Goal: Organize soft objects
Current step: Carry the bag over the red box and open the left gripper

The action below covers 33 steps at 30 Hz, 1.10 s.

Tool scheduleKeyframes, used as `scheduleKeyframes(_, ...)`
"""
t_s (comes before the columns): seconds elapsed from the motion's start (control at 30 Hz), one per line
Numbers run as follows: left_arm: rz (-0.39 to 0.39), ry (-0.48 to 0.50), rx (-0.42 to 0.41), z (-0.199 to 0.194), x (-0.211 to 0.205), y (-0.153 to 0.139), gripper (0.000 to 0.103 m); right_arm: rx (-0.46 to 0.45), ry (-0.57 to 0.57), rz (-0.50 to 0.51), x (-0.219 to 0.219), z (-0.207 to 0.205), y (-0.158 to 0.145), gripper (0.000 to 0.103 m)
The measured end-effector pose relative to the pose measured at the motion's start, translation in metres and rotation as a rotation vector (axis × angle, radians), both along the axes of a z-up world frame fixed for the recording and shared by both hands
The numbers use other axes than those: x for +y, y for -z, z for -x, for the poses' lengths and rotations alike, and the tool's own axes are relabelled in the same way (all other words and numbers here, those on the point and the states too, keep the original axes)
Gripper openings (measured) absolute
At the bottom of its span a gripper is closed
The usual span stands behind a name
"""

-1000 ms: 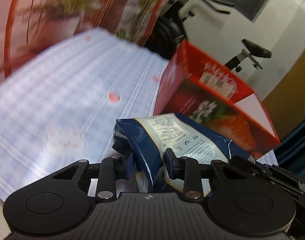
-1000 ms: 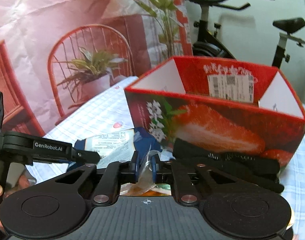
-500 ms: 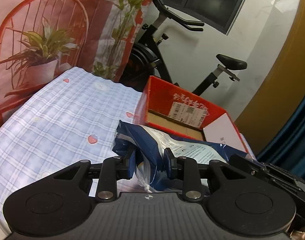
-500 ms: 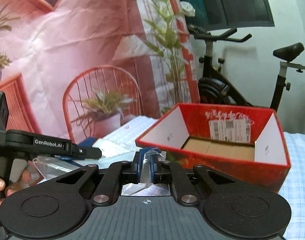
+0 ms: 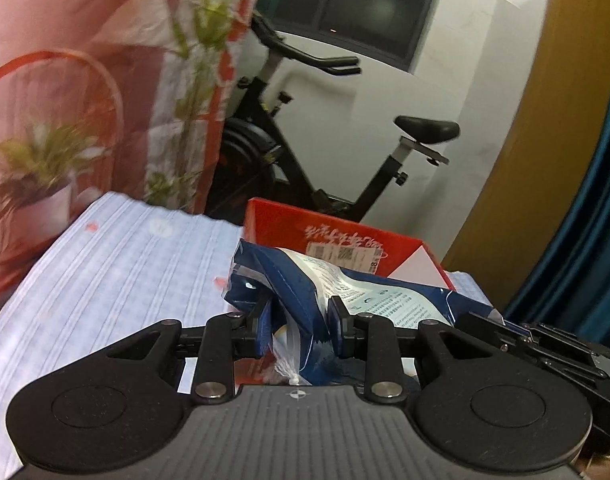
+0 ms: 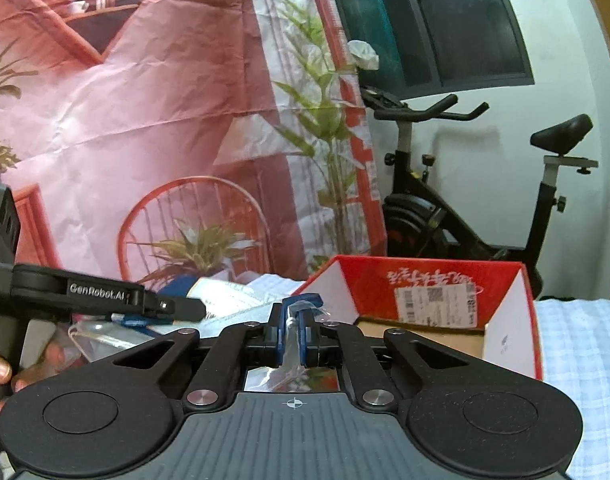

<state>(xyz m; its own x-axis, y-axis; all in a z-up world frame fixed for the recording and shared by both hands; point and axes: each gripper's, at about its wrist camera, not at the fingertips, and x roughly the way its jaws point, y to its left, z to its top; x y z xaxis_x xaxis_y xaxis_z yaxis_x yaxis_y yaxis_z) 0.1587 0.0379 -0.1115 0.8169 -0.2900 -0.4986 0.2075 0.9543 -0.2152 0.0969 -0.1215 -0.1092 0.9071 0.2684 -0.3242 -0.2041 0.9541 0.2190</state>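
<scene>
A blue and white soft plastic packet [image 5: 337, 288] hangs in the air between both grippers. My left gripper [image 5: 299, 320] is shut on one end of it. My right gripper [image 6: 292, 332] is shut on the packet's clear crinkled edge [image 6: 293, 320] at the other end; the packet's body [image 6: 229, 292] shows to the left there. The open red cardboard box [image 5: 345, 240] stands just beyond the packet, its brown floor [image 6: 417, 334] visible in the right wrist view. The left gripper's body [image 6: 105, 294] shows at the left of the right wrist view.
The table has a light blue checked cloth [image 5: 117, 264]. A pink printed backdrop [image 6: 145, 120] hangs behind the table. An exercise bike [image 5: 329, 152] stands behind the box. A blue curtain [image 5: 593, 240] hangs at the right.
Both grippers have lifted the packet higher and carried it toward the red box. The box's inside now shows from above its rim.
</scene>
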Motion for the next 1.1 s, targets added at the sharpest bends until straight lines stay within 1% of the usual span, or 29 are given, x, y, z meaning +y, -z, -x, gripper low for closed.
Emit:
scheduleKeyframes(0.1, -0.029, 0.037, 0.007, -0.032, -0.015, -0.001, 0.031, 0.021, 0.038, 0.013, -0.010, -0.016, 0.001, 0.007)
scheduleKeyframes(0.2, -0.026, 0.058, 0.023, -0.064, -0.025, 0.004, 0.031, 0.059, 0.072, 0.014, -0.025, -0.039, 0.003, 0.007)
scheduleKeyframes(0.27, -0.038, 0.072, 0.046, -0.092, -0.033, 0.008, 0.031, 0.090, 0.094, 0.005, -0.036, -0.057, 0.007, 0.007)
scheduleKeyframes(0.37, -0.075, 0.097, 0.098, -0.126, -0.044, 0.017, 0.031, 0.166, 0.123, 0.003, -0.050, -0.090, 0.019, 0.007)
scheduleKeyframes(0.47, -0.101, 0.117, 0.144, -0.150, -0.048, 0.027, 0.031, 0.230, 0.150, -0.011, -0.061, -0.117, 0.032, 0.007)
scheduleKeyframes(0.57, -0.105, 0.146, 0.163, -0.173, -0.053, 0.036, 0.031, 0.284, 0.175, -0.013, -0.070, -0.135, 0.044, 0.007)
scheduleKeyframes(0.67, -0.120, 0.156, 0.188, -0.186, -0.058, 0.044, 0.031, 0.328, 0.196, 0.016, -0.073, -0.150, 0.055, 0.006)
scheduleKeyframes(0.77, -0.151, 0.166, 0.200, -0.199, -0.064, 0.050, 0.031, 0.365, 0.215, 0.021, -0.076, -0.160, 0.063, 0.006)
scheduleKeyframes(0.93, -0.246, 0.149, 0.234, -0.212, -0.075, 0.062, 0.032, 0.429, 0.221, 0.028, -0.078, -0.173, 0.077, 0.008)
scheduleKeyframes(1.0, -0.308, 0.144, 0.239, -0.211, -0.078, 0.066, 0.033, 0.460, 0.206, 0.017, -0.077, -0.177, 0.082, 0.011)
scheduleKeyframes(1.03, -0.332, 0.143, 0.235, -0.210, -0.079, 0.066, 0.034, 0.480, 0.198, 0.010, -0.075, -0.178, 0.085, 0.013)
scheduleKeyframes(1.07, -0.353, 0.139, 0.229, -0.209, -0.078, 0.065, 0.041, 0.497, 0.186, 0.002, -0.074, -0.179, 0.088, 0.017)
scheduleKeyframes(1.1, -0.367, 0.133, 0.212, -0.207, -0.076, 0.063, 0.044, 0.513, 0.171, -0.006, -0.073, -0.180, 0.090, 0.021)
